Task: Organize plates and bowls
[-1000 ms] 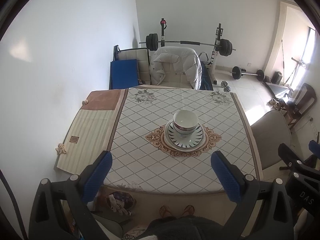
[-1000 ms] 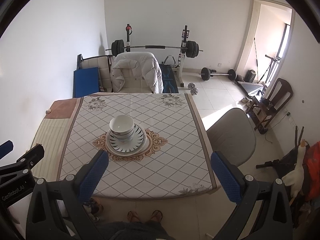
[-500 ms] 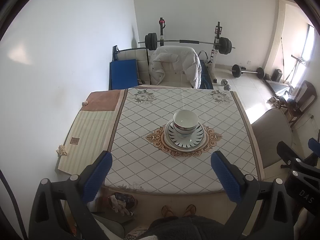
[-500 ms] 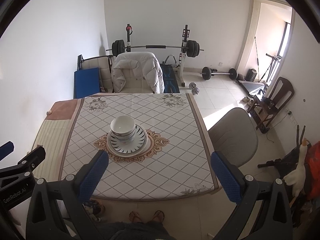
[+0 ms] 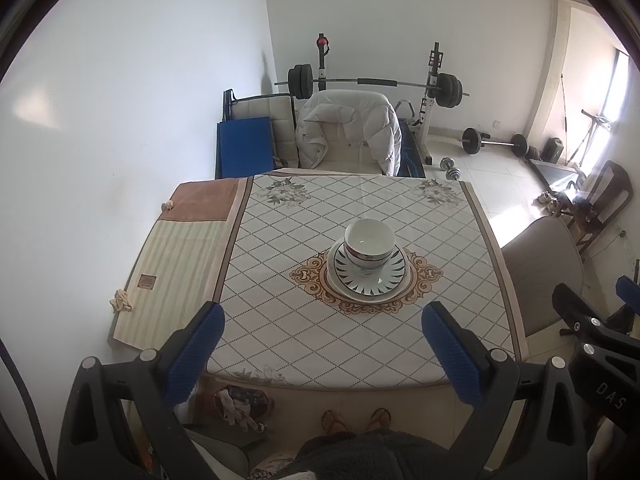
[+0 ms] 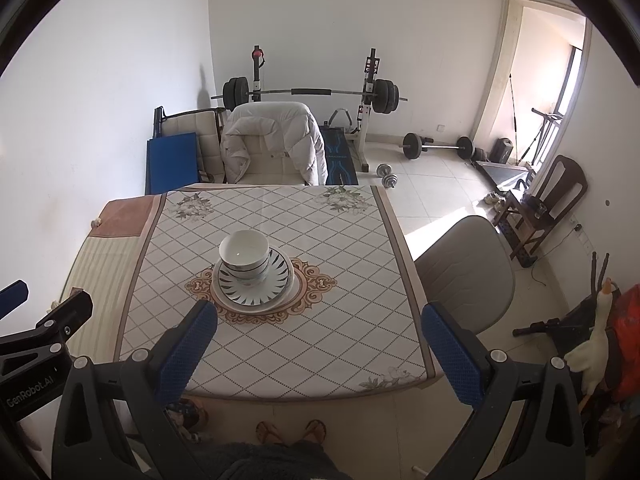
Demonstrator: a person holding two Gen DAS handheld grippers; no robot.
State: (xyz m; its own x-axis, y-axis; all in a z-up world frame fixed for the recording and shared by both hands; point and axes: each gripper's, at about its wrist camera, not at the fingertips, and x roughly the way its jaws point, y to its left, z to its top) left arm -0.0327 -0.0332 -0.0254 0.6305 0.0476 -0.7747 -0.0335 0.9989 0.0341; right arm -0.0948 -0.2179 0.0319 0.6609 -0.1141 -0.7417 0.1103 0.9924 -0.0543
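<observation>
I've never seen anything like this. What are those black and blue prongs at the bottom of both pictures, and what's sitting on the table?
Those prongs are two handheld grippers, one in each of a person's hands; no robot arm is involved. Each picture comes from a wide-angle camera mounted on one gripper, looking out along its fingers. The left gripper and the right gripper are both open, held back from the table, holding nothing. On the table's patterned cloth sits one stack: bowls nested on plates. The person's sandalled feet show below.
</observation>
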